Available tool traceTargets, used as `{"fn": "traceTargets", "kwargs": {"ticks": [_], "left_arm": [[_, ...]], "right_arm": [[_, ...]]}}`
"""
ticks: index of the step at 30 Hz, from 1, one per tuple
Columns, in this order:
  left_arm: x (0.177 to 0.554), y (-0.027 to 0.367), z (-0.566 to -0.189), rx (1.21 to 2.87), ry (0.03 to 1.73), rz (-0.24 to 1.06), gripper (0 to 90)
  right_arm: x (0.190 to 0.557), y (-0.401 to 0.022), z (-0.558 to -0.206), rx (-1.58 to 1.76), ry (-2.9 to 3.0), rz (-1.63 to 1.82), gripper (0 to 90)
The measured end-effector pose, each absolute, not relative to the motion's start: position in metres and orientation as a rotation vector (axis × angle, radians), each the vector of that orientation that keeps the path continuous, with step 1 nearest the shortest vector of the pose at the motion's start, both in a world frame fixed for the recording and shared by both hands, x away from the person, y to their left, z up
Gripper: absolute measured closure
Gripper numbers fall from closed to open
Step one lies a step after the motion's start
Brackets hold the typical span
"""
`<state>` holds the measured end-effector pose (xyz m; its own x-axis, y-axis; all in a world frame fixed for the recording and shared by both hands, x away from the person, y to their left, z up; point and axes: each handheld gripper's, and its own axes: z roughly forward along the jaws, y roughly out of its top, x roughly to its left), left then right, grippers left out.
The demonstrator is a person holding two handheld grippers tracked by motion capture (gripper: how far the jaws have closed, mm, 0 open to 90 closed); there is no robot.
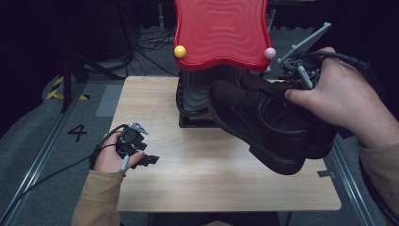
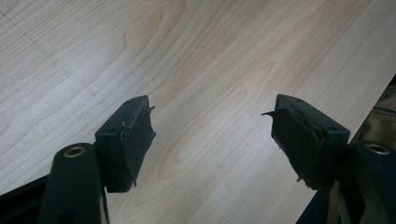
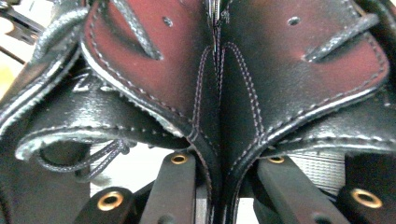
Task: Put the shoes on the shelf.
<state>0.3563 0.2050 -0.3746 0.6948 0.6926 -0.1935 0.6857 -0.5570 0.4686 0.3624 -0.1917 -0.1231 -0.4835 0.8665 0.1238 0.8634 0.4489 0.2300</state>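
At the table's (image 1: pixel 226 179) left edge, left gripper (image 1: pixel 141 157) in the left hand (image 1: pixel 109 160), low over bare light wood, jaws spread wide with nothing between them. Behind centre, a red wavy-topped stand (image 1: pixel 221 30) with a yellow ball (image 1: pixel 179 51) and a pink ball (image 1: pixel 269 53) at its front corners. To the right, raised off the table, a pair of black leather shoes (image 1: pixel 268 125), sides pressed together, pinched between the near-closed jaws of the right gripper (image 3: pixel 219 186) in the right hand (image 1: pixel 343 96).
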Motion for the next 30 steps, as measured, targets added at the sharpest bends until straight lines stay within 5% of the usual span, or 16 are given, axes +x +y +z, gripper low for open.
{"fn": "traceTargets", "kwargs": {"ticks": [19,30], "left_arm": [[0.356,0.209,-0.375,2.390,1.057,0.034,29.4],[0.351,0.221,-0.375,2.364,1.104,0.054,29.2]], "right_arm": [[0.376,-0.178,-0.058,1.604,2.586,0.486,81.4],[0.420,-0.170,-0.021,1.657,2.456,0.569,81.4]]}}
